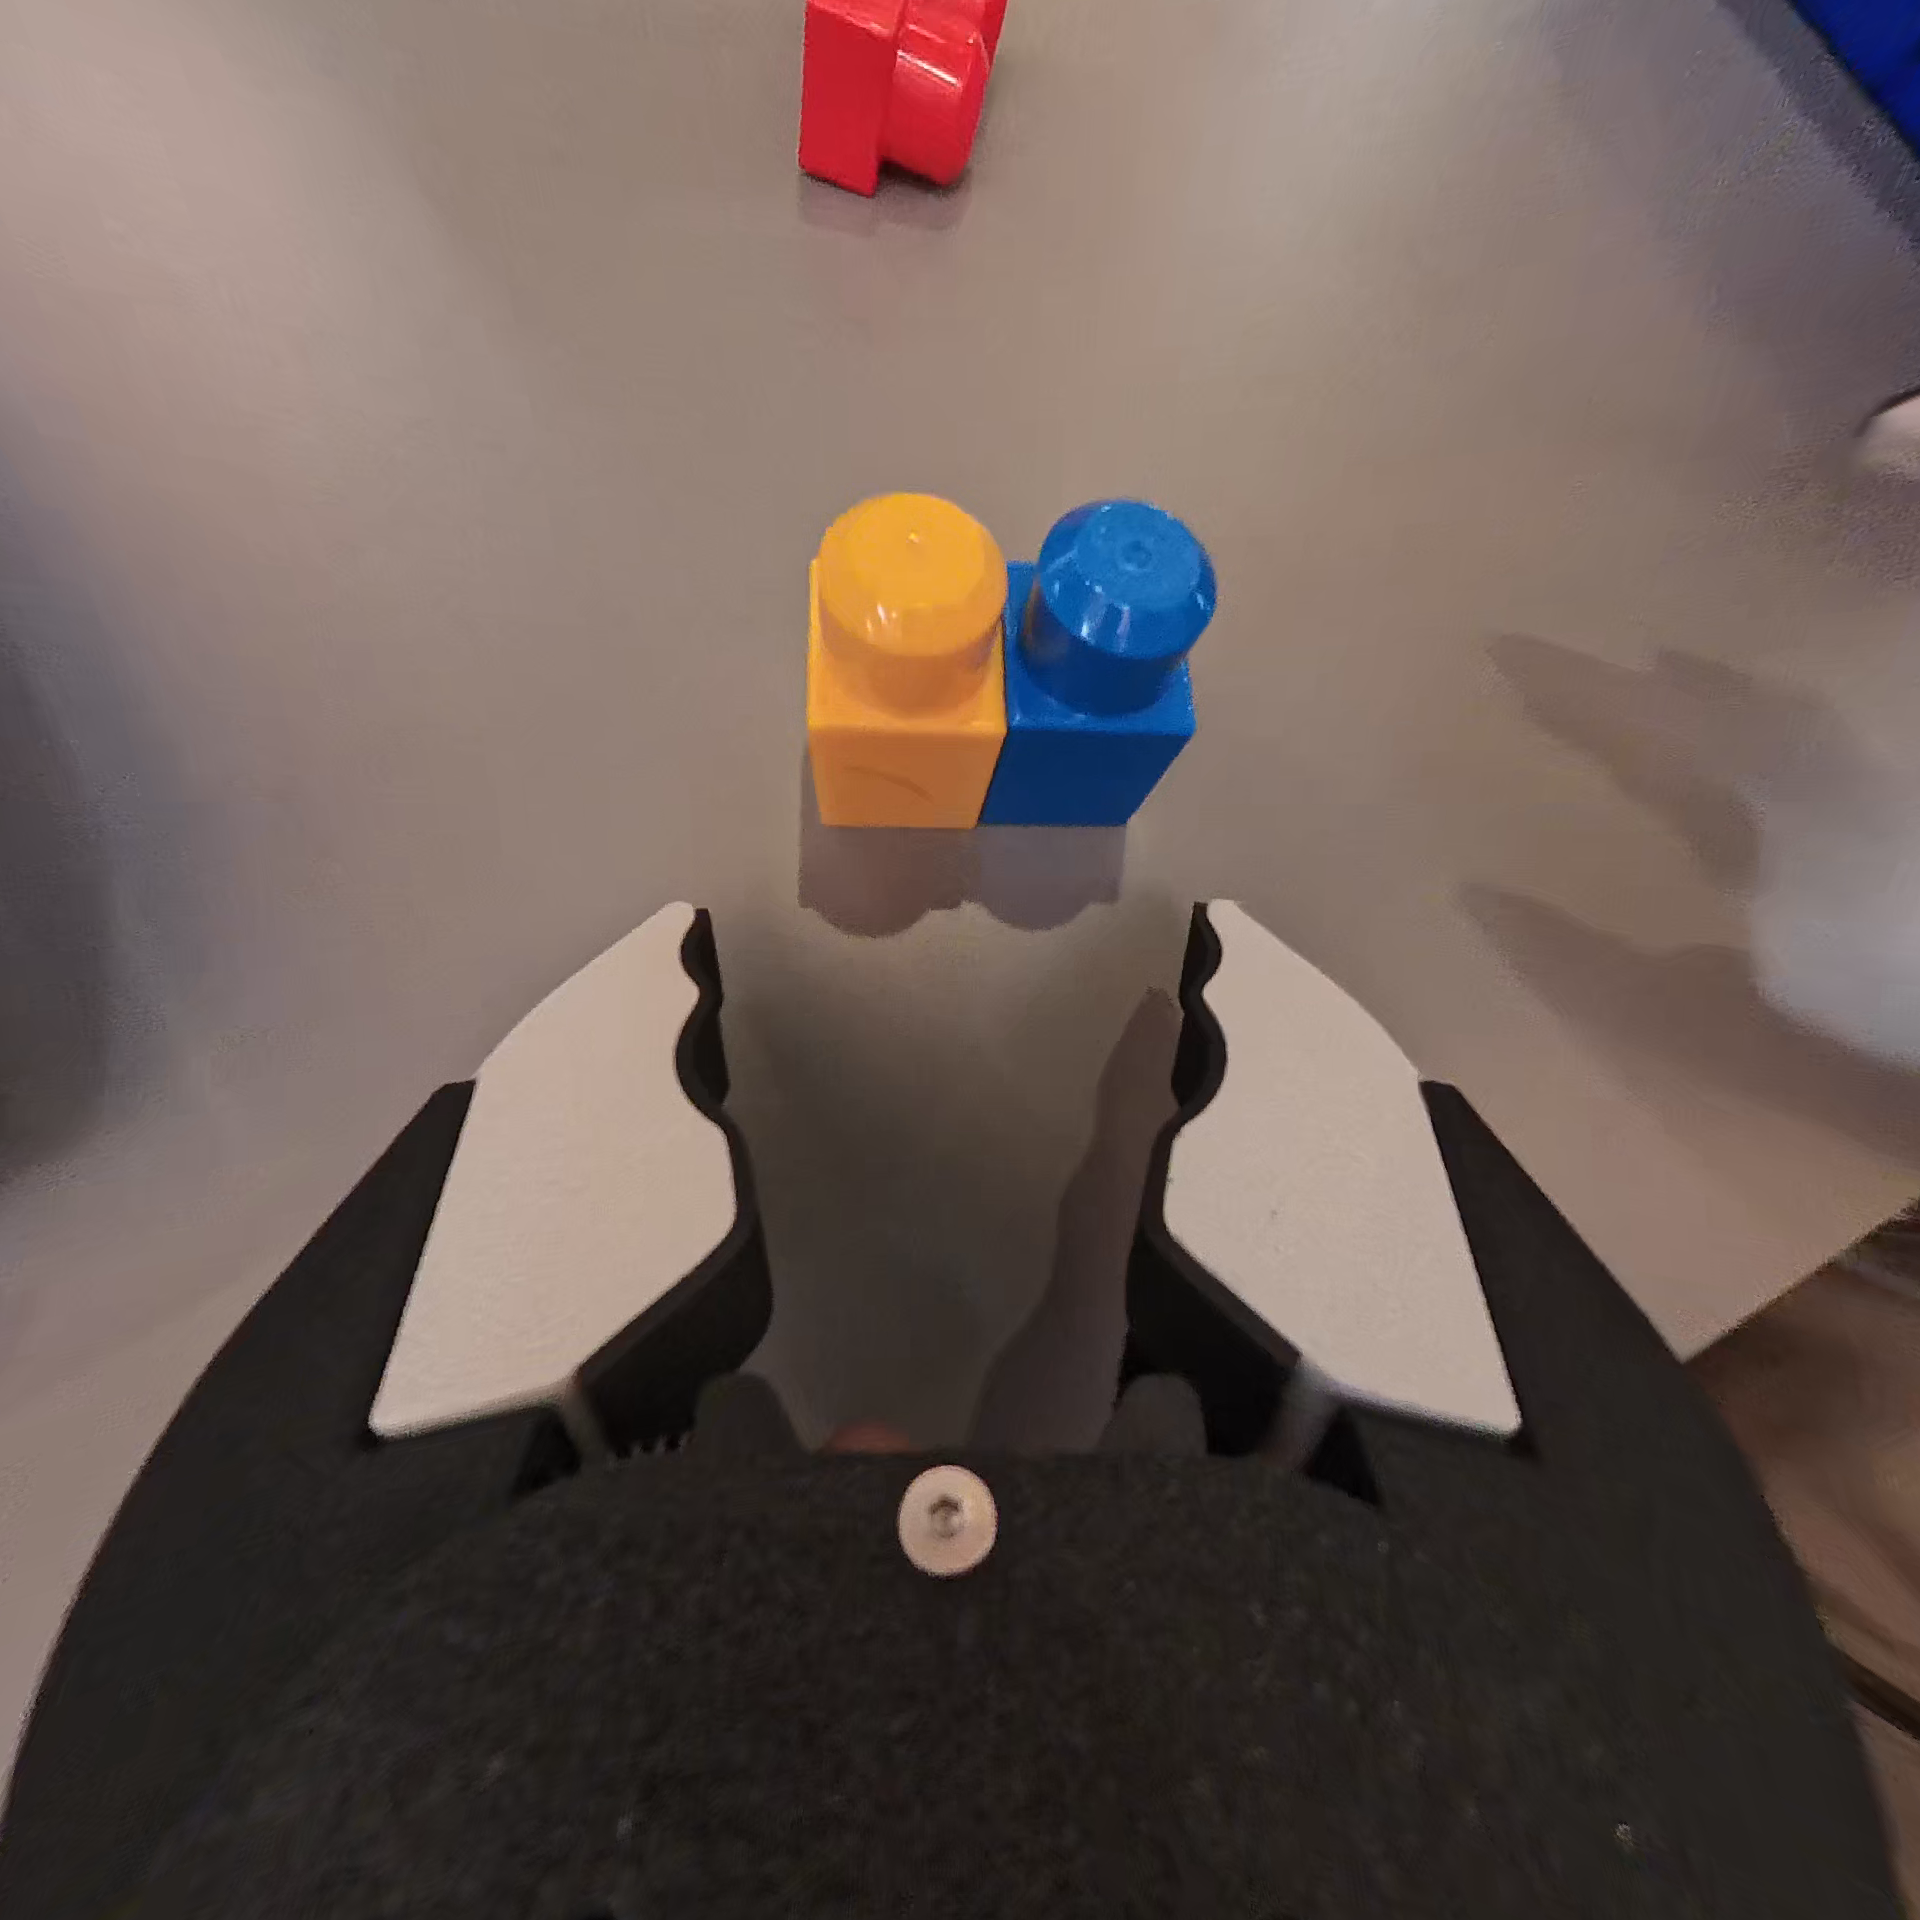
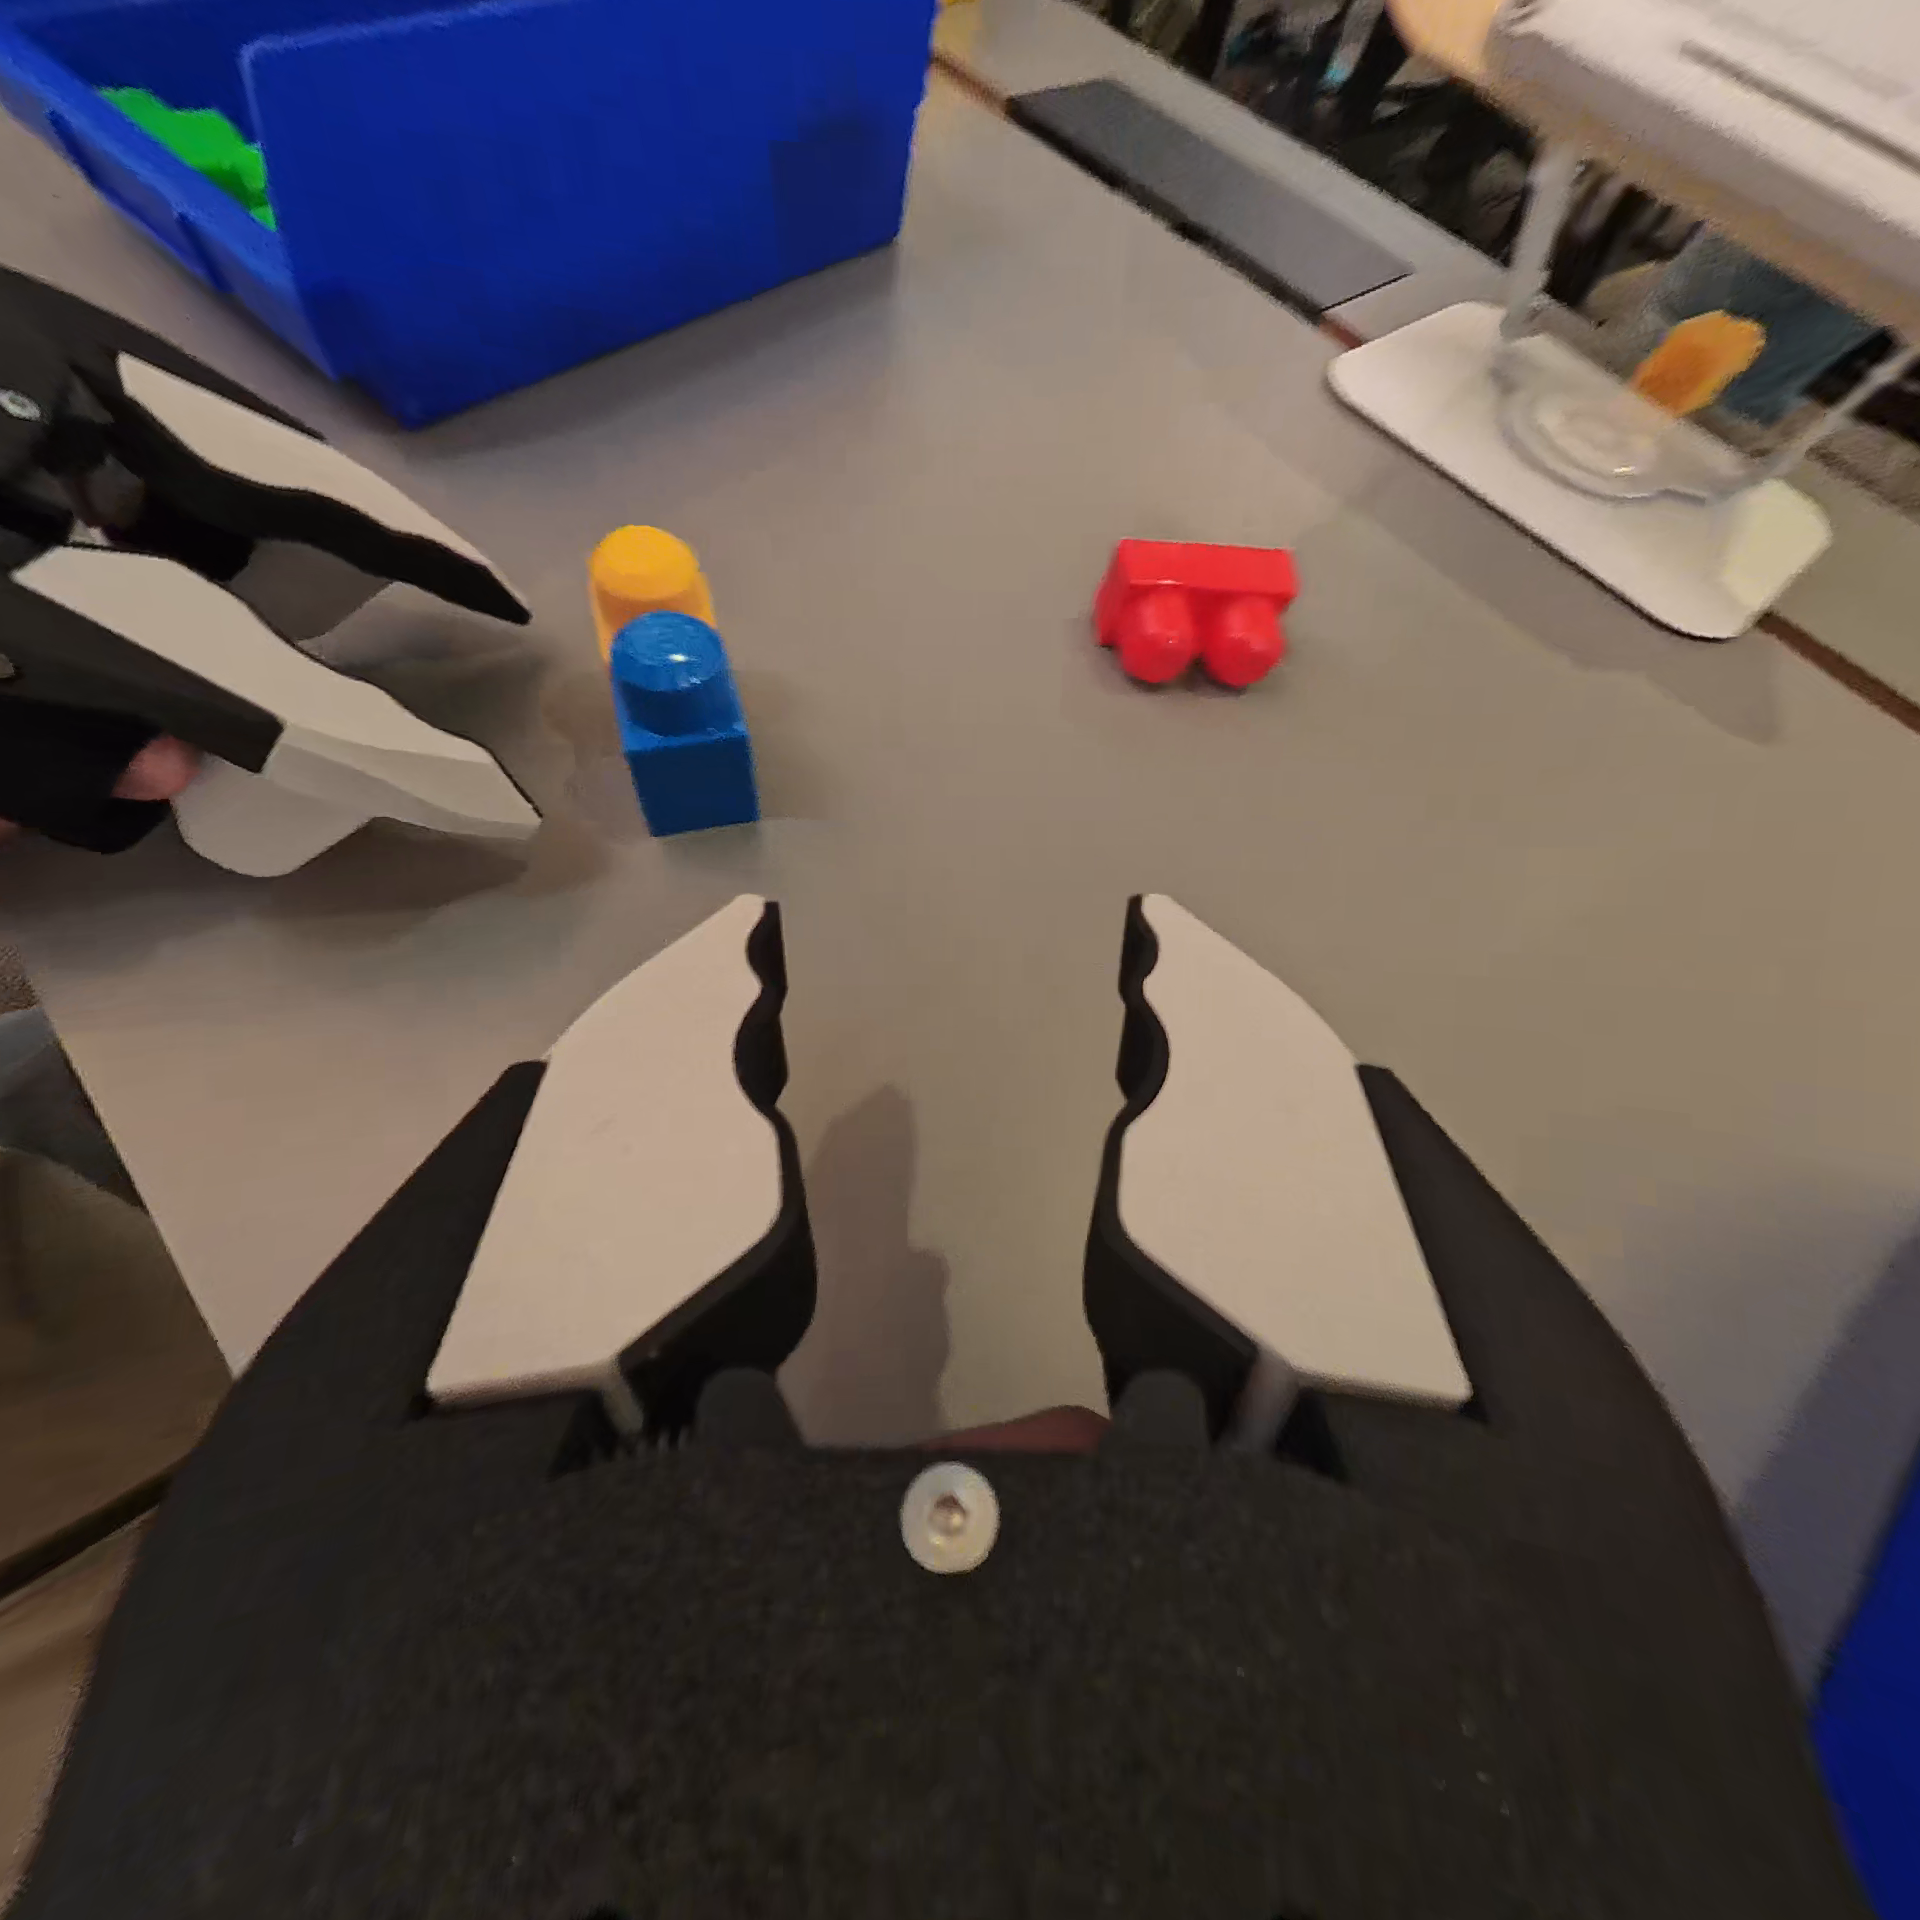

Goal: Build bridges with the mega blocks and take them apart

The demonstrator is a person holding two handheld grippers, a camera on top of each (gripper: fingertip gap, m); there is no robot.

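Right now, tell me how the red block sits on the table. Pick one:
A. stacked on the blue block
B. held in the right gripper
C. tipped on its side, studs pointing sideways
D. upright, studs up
C: the red block lies alone on the table with its two studs pointing sideways, apart from the blue block, and the right gripper is open and empty.

A smooth grey table [image 2: 1039, 416] filled both views under soft, diffuse light. Along its far edge lay a dark flat strip [image 2: 1205, 197]; a second, paler tabletop [image 2: 1714, 94] stood beyond.
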